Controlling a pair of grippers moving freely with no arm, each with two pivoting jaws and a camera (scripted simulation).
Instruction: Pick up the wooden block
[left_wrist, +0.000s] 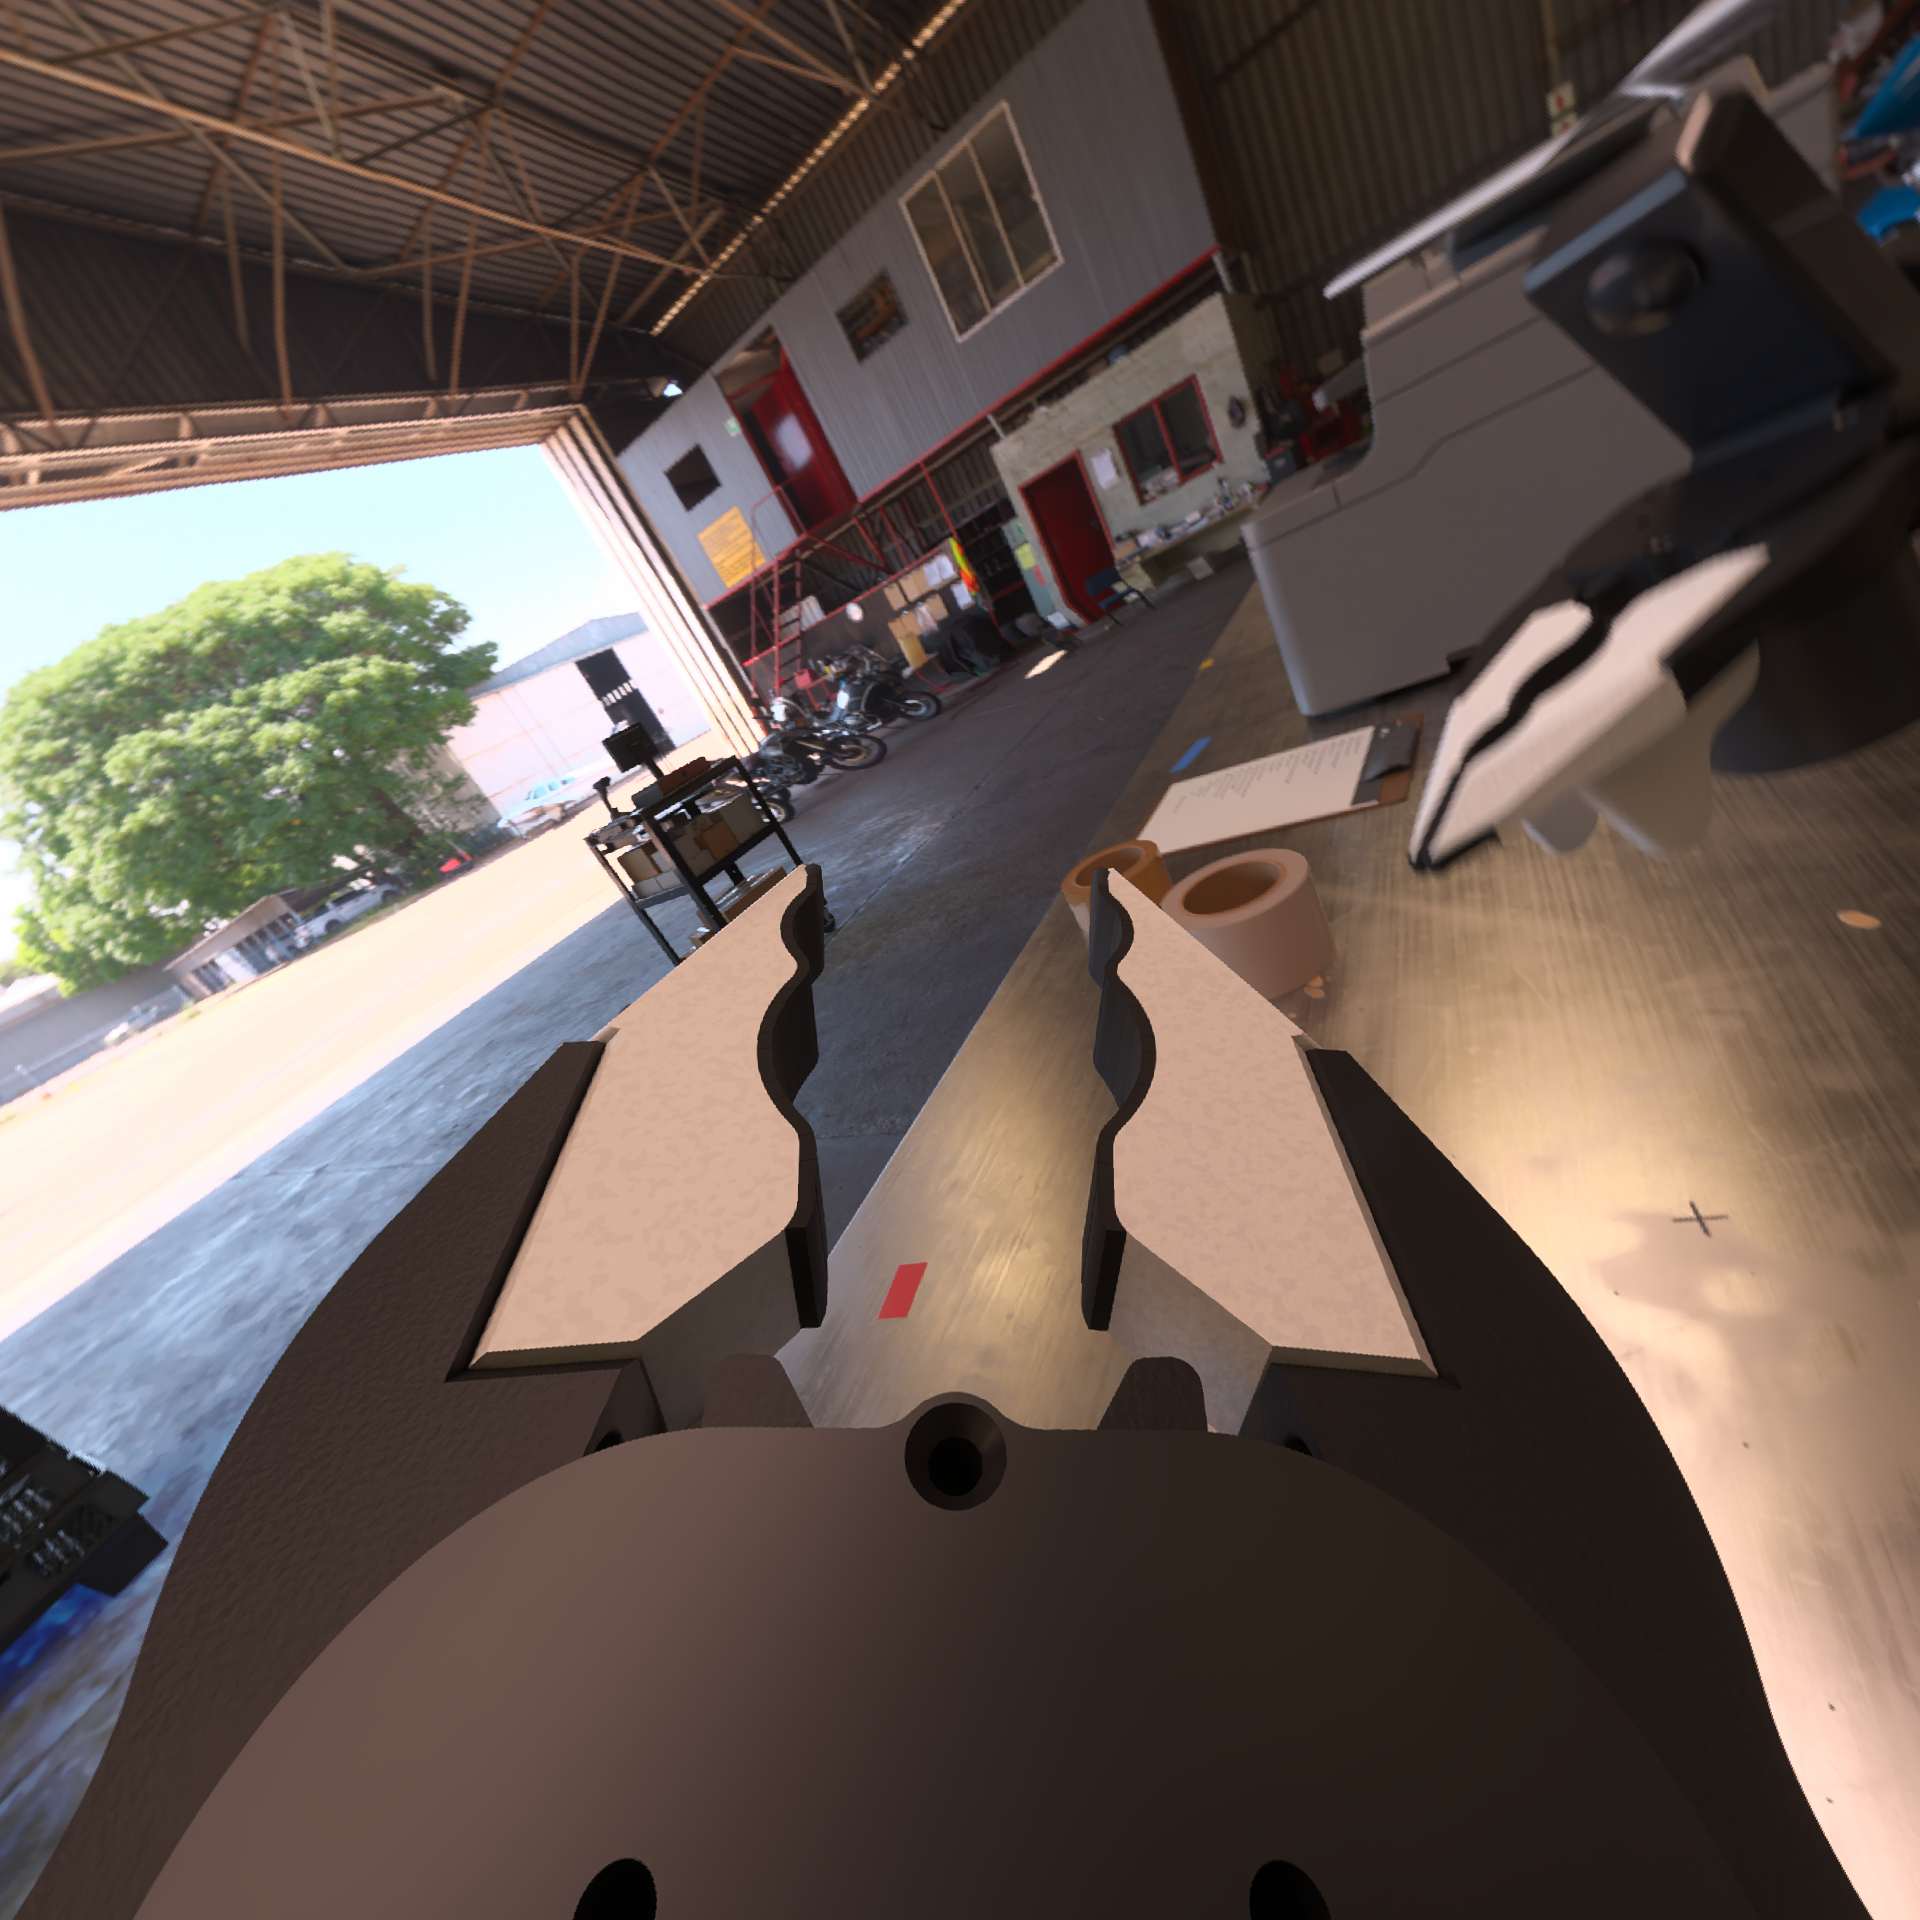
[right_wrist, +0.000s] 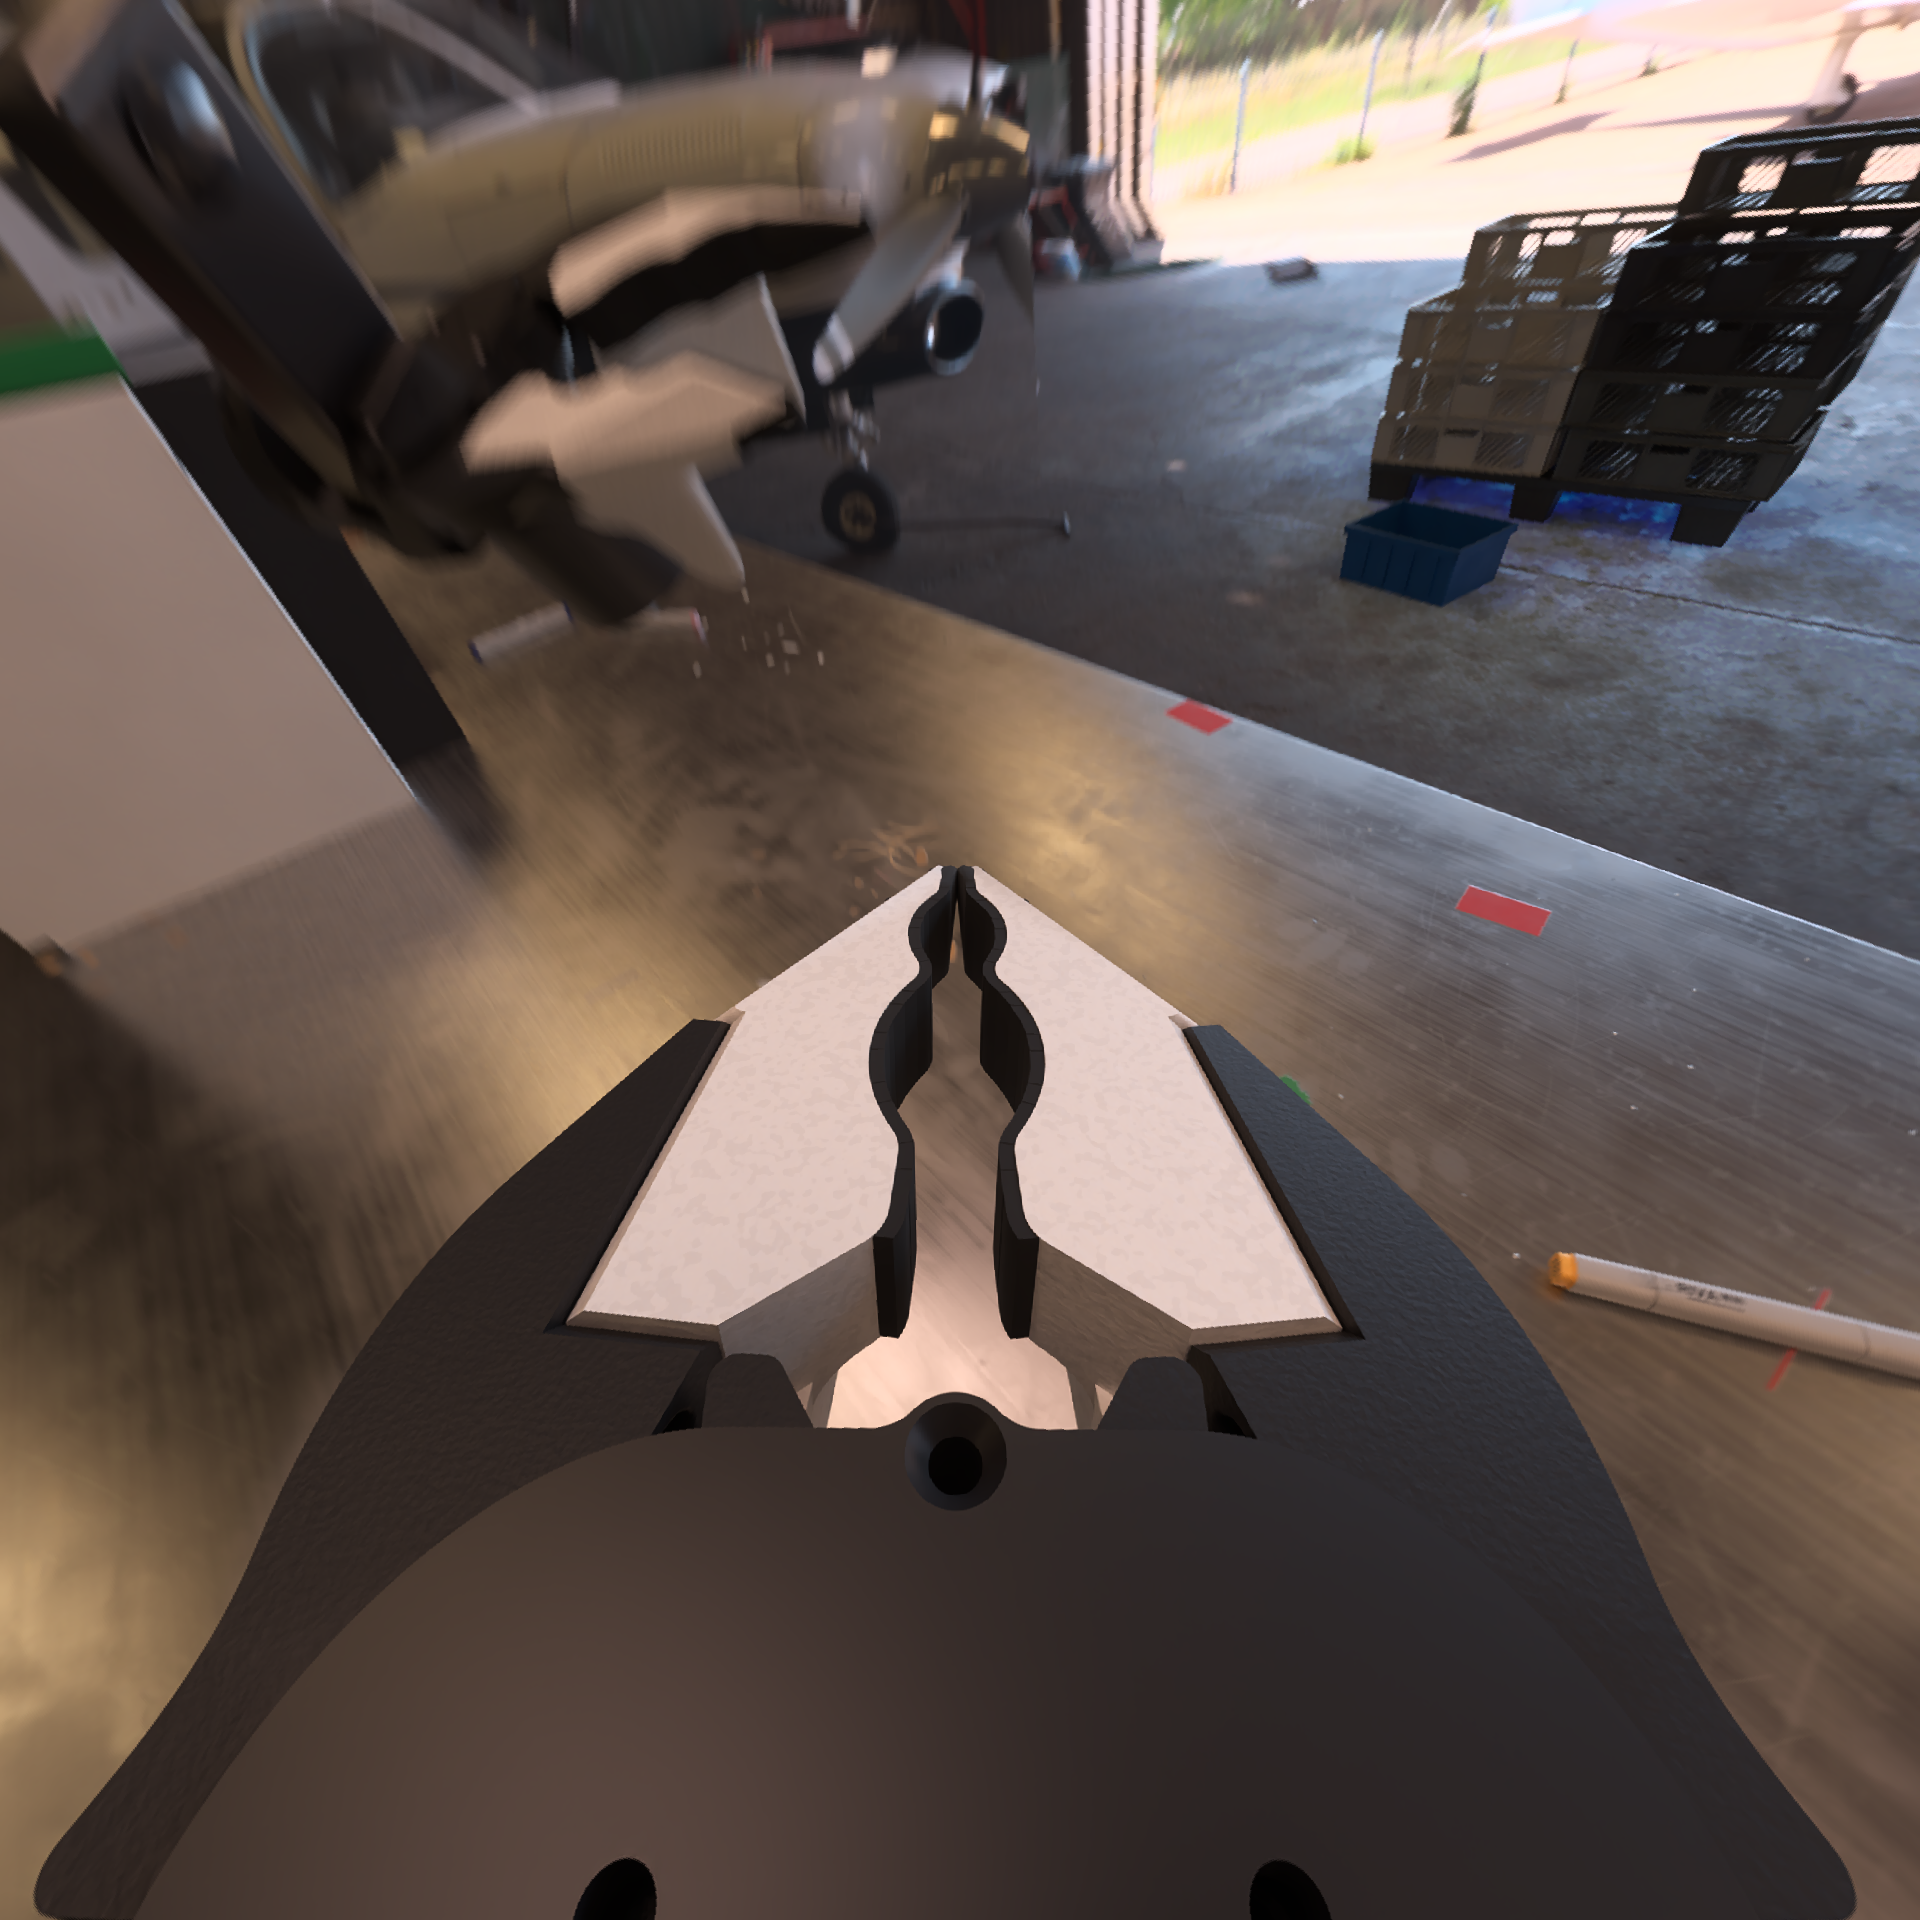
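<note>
Left gripper (left_wrist: 954, 914): my jaws stand spread with nothing between them, over the near edge of the brushed-metal table (left_wrist: 1558, 1091).
Right gripper (right_wrist: 956, 871): my jaws are pressed together at the tips, pinching nothing, low over the same table.
Right gripper, from the left wrist: it hangs at 2 o'clock, tips closed, above the tabletop.
Wooden block: I cannot find it in either view.
Tape rolls (left_wrist: 1252, 914): two, beige and brown, just beyond my left fingertips at 1 o'clock, touching each other.
Clipboard (left_wrist: 1288, 784): flat on the table past the rolls, a sheet clipped to it.
Printer (left_wrist: 1455, 499): pale grey, at the table's far end, 1 o'clock.
Marker pen (right_wrist: 1730, 1314): white with an orange cap, lying at 3 o'clock of my right jaws, well apart.
Red tape marks (right_wrist: 1503, 910): two on the table near its edge, 1 to 2 o'clock.
</note>
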